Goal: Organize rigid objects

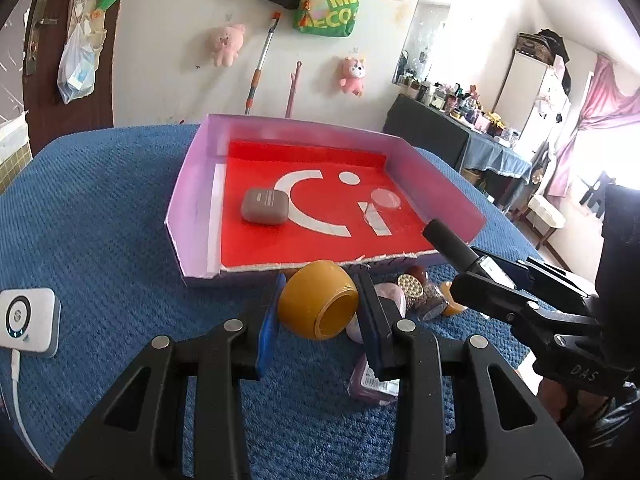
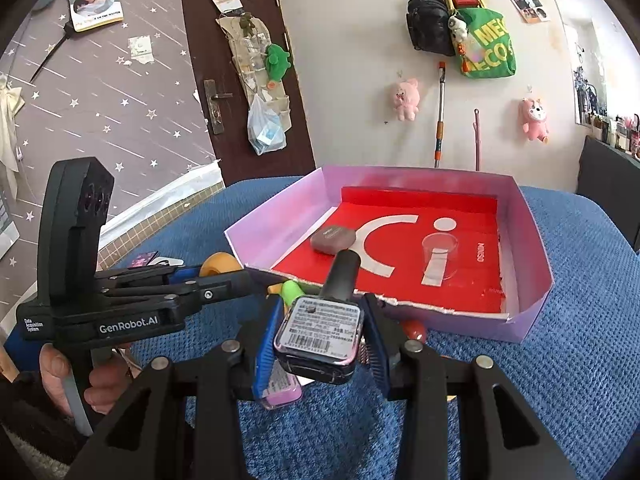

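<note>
Amber-yellow, the glossy plastic ring-shaped cup (image 1: 318, 306) sits clenched between the pads of the left claw (image 1: 320, 312), its open mouth facing the camera. The right claw (image 2: 320, 340) grips a black bottle with a barcode-labelled base (image 2: 320, 332) — its long axis runs away from the camera, black cap (image 2: 344, 268) pointing at the tray. Both loads hang over the blue textured worktop (image 1: 100, 208), just short of the torn near edge of the lilac cardboard tray with a red liner (image 1: 192, 184), which already holds a grey rounded case (image 1: 264, 205) and a clear plastic cup (image 2: 440, 254). Judged from this — each claw need only travel forward over that edge; neither is clearly nearer.
</note>
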Available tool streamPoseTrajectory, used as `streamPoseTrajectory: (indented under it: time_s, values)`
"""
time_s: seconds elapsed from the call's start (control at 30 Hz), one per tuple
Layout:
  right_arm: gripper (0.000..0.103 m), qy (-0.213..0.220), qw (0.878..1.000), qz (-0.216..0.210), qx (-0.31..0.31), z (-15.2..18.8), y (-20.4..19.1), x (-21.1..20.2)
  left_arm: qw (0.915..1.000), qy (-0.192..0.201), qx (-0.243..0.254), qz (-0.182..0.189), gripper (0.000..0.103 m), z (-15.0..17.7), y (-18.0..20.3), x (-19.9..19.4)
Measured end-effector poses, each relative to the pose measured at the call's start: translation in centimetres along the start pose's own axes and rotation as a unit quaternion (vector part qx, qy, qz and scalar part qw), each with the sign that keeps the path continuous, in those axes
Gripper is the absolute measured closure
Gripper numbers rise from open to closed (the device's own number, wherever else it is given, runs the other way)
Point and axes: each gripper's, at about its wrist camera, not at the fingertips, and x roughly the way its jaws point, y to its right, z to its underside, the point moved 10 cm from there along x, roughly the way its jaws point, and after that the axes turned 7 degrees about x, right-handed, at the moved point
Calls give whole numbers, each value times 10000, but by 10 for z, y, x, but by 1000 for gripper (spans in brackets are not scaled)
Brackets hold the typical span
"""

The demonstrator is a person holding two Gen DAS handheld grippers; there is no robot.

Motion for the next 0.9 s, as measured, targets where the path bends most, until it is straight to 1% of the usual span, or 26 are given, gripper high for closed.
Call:
streamPoseTrajectory:
  time_s: [0.4, 0.6, 0.9]
  values:
    - [61, -69, 9998, 120, -120, -16, 8, 11, 9999, 46, 75, -85, 70, -16, -8, 6]
    - [61, -254, 9995, 99, -129, -23, 14, 24, 10000, -6, 55, -34, 70, -26, -13, 16]
    - [61, -545, 9984, 93, -110, -32, 24, 47, 9996, -222, 144, -48, 70, -34, -18, 34]
